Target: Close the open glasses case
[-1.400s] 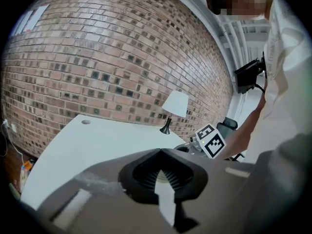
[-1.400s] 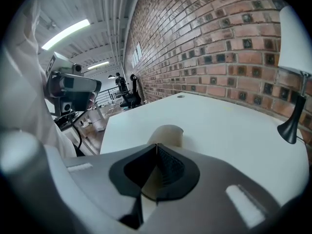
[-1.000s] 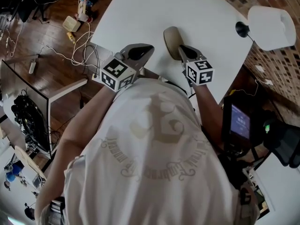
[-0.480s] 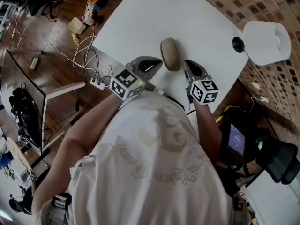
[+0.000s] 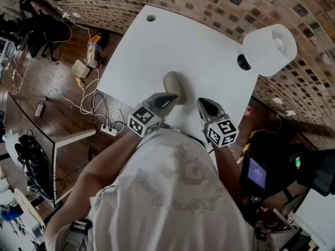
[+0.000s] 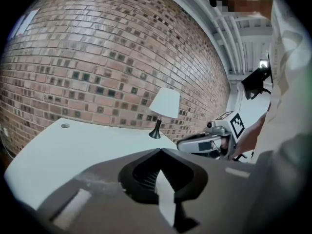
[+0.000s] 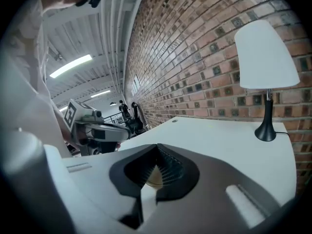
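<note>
**Glasses case** [image 5: 173, 86]: tan, oval. Lies on the white desk [image 5: 172, 41] near its front edge. The lid looks down, so the closing appears done.

**Left hand-held gripper** [image 5: 172, 96]: jaws together and empty. Its tip is at the case's near end, but contact cannot be told.

**Right hand-held gripper** [image 5: 201, 102]: jaws together and empty, just right of the case.

**Pose:** both point forward and slightly down, with the forearms close to the torso. Probably idle, as nothing needs holding.

**Table lamp** [image 5: 269, 43]: far corner, well apart.

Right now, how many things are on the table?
2. The case lies near the table's front edge; the lamp stands at the far right corner. The person hides the nearest strip, so something could be hidden there.
</note>
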The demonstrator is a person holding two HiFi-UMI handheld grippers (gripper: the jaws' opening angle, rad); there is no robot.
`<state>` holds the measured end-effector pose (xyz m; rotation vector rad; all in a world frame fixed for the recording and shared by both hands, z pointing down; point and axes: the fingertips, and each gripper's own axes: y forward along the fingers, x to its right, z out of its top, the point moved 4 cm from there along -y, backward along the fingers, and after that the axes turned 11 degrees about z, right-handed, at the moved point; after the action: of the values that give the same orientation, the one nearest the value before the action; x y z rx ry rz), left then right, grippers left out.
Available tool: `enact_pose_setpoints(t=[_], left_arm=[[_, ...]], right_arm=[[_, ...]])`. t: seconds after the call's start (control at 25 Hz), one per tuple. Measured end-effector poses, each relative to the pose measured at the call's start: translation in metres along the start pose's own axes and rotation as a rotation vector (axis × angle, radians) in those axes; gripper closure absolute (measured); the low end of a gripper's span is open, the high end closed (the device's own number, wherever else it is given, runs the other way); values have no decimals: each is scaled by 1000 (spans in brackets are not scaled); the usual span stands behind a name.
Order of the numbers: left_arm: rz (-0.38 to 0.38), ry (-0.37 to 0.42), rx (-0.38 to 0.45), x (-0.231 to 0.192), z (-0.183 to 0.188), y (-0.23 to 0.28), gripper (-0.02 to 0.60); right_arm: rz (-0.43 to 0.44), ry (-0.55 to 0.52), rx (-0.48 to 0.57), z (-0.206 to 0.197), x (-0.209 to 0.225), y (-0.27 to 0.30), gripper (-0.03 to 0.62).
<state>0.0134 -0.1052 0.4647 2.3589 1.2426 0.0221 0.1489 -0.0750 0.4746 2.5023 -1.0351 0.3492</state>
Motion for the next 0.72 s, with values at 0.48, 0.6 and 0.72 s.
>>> enact_pose_setpoints(t=[0.48,0.6,0.72], left_arm=[[-52,46,-9,14,2,12,577],[-47,50,-11,12,4,10,577],[-52,65,-3,14,8,12,575]], right_arm=[[-37,37,51,-10,6,-17,586],[-27,34,61,-9,3,-13,586],[-21,36,66,-8,2,-12,586]])
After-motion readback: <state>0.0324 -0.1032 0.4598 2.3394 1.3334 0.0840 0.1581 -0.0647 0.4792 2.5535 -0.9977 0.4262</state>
